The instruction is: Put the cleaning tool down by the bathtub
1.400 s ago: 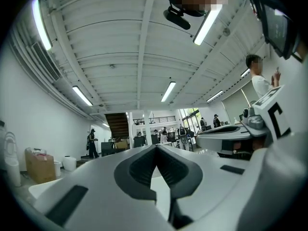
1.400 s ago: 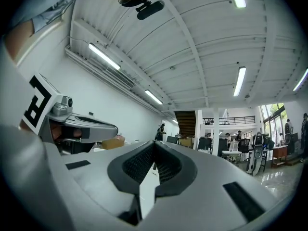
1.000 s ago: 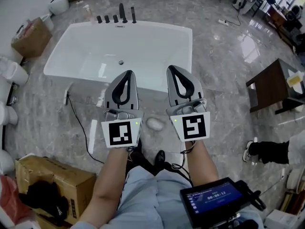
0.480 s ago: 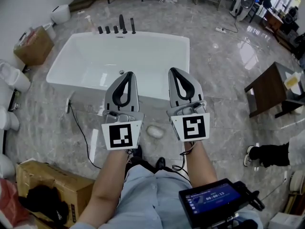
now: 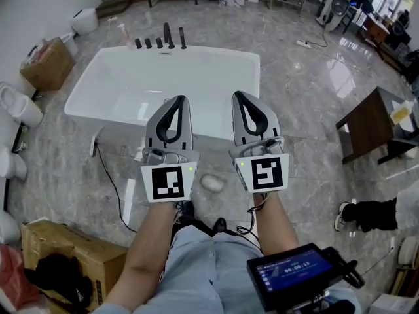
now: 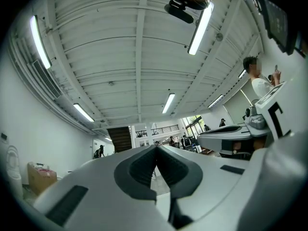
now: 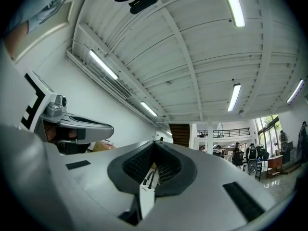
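Observation:
A small pale cleaning tool [image 5: 211, 182] lies on the marble floor just in front of the white bathtub [image 5: 98, 77], apart from both grippers. In the head view my left gripper [image 5: 180, 99] and right gripper [image 5: 237, 95] are held side by side above the floor, tips over the tub's near rim. Both are shut with nothing in them. In the left gripper view the left gripper [image 6: 156, 147] points up at the ceiling, jaws meeting at the tip. The right gripper view shows the right gripper [image 7: 155, 143] likewise shut and empty.
Black taps [image 5: 160, 38] line the tub's far rim. A black cable [image 5: 111, 175] runs over the floor at left, near cardboard boxes [image 5: 72, 254] and white toilets [image 5: 19, 103]. A dark table [image 5: 373, 120] and a person's leg [image 5: 366, 211] are at right. A screen [image 5: 298, 273] hangs at my waist.
The head view has shifted slightly, so the tub and the pale tool sit a little lower in frame. Both grippers stay shut and side by side; nothing was taken or let go.

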A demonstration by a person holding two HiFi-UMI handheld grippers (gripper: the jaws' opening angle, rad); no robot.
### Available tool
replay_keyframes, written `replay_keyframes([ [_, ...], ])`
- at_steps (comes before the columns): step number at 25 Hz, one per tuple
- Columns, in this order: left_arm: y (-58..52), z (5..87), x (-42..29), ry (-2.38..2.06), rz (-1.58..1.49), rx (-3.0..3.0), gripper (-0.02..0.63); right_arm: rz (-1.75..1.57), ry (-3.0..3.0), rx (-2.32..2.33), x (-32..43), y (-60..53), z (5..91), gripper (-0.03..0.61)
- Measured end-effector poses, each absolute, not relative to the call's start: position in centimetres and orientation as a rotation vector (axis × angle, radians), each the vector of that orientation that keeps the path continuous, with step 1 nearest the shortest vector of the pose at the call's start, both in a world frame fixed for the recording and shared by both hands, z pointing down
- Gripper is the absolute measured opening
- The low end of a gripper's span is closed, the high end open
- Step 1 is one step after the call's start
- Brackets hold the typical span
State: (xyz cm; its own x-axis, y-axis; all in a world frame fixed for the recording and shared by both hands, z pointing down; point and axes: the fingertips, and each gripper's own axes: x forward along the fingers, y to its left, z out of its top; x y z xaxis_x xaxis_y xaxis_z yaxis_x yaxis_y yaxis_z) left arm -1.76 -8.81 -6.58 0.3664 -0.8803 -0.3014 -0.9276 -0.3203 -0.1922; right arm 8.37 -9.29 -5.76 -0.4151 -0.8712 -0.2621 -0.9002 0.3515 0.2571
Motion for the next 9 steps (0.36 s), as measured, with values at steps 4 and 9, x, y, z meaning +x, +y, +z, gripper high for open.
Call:
replay_keyframes([
  [4,-8.0,-6.3,-2.5,1.579,0.199,-2.290,0.015,0.546,2.528,-1.663,7.6,-8.5,-4.9,0.012],
  [9,-9.1,-7.4,-0.7,1.589,0.194,-2.286,0.015,0.544,2.522,-1.668,9.6,-9.7,-6.1,0.012],
])
